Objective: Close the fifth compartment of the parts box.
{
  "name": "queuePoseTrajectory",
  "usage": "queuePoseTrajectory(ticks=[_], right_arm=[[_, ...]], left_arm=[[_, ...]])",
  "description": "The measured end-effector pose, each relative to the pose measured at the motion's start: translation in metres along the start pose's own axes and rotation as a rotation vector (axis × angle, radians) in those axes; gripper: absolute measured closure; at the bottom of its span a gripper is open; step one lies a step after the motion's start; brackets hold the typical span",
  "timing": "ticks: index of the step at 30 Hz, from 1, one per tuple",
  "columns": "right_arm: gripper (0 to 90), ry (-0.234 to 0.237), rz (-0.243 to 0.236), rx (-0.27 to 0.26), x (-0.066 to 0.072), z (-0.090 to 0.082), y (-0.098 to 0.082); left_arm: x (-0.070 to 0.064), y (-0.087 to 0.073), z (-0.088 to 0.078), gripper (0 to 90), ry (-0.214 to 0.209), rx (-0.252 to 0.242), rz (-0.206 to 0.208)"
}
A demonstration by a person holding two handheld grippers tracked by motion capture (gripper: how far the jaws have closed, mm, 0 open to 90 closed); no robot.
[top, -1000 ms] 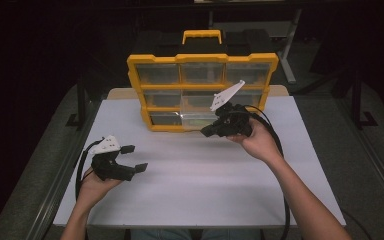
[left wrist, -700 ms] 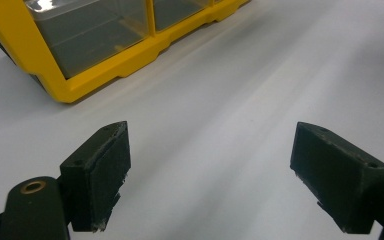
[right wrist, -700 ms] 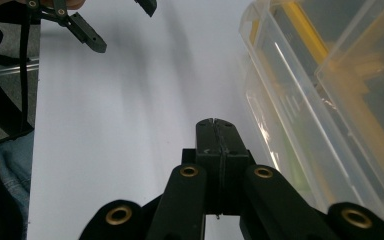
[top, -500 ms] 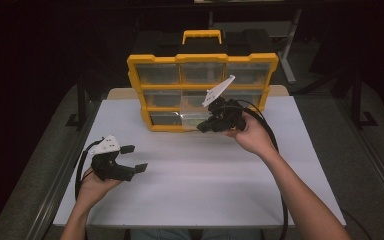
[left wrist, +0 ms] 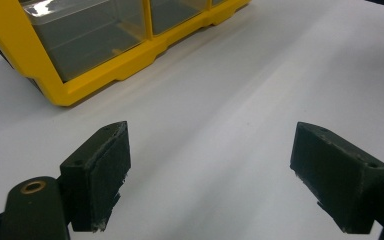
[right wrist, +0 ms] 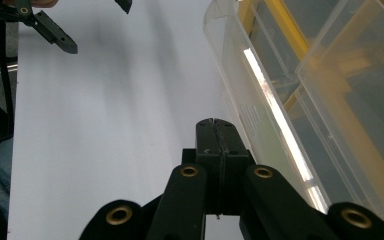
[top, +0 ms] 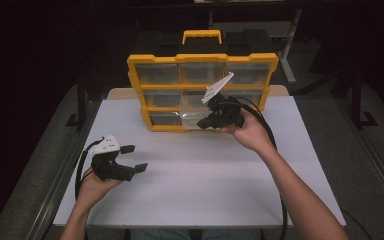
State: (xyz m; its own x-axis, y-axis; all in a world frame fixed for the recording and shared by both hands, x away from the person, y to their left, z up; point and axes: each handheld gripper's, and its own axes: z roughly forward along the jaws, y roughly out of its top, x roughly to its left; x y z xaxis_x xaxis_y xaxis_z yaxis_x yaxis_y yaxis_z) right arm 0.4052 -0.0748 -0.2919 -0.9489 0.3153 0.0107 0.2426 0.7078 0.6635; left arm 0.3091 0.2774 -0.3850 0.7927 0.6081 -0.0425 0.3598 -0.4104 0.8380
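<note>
A yellow organizer [top: 202,62] with clear drawers stands upright at the back of the white table [top: 200,190]. Its bottom middle clear drawer [top: 190,118] is pulled partway out. My right gripper [top: 204,123] is at that drawer's front, and in the right gripper view it [right wrist: 215,131] is shut with nothing between its pads, the clear drawer [right wrist: 252,95] just to its right. My left gripper [top: 135,158] is held low over the table's front left. In the left gripper view it [left wrist: 210,165] stands wide open over bare white surface, with the organizer's yellow frame [left wrist: 105,75] ahead.
A black case with a yellow handle [top: 201,36] sits behind the organizer. Cables trail from both grippers, the right one looping along the forearm [top: 272,145]. Dark floor surrounds the table.
My right gripper has edged slightly back and left toward the organizer. The left gripper has stayed where it was, open.
</note>
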Motion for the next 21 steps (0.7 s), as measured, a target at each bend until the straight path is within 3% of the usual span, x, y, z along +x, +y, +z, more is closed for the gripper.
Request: queuePoseTrajectory(ticks=[7,8,9,12,14,15,21], right_arm=[[88.7,-0.006,0.0,-0.012,-0.003,-0.002,0.002],[88.7,-0.011,-0.023,-0.027,-0.005,-0.001,0.003],[88.8,-0.006,0.003,-0.013,-0.004,-0.001,0.003],[88.8,-0.012,-0.023,-0.028,-0.008,0.001,0.005],[88.7,-0.014,-0.016,-0.025,-0.008,0.002,0.005],[88.8,-0.009,0.01,-0.011,-0.007,0.001,0.005],[88.8,-0.012,0.009,-0.016,-0.012,0.002,0.006]], left_arm=[[0.0,0.0,0.0,15.9,-0.001,-0.001,-0.009],[0.0,0.0,0.0,15.9,-0.002,-0.002,-0.01],[-0.001,0.0,-0.001,15.9,-0.002,-0.003,-0.014],[0.001,0.0,-0.002,15.9,0.001,-0.007,-0.012],[0.001,0.0,-0.003,15.9,0.001,-0.009,-0.016],[0.001,0.0,-0.003,15.9,0.001,-0.01,-0.016],[0.0,0.0,-0.003,16.1,0.002,-0.018,-0.021]])
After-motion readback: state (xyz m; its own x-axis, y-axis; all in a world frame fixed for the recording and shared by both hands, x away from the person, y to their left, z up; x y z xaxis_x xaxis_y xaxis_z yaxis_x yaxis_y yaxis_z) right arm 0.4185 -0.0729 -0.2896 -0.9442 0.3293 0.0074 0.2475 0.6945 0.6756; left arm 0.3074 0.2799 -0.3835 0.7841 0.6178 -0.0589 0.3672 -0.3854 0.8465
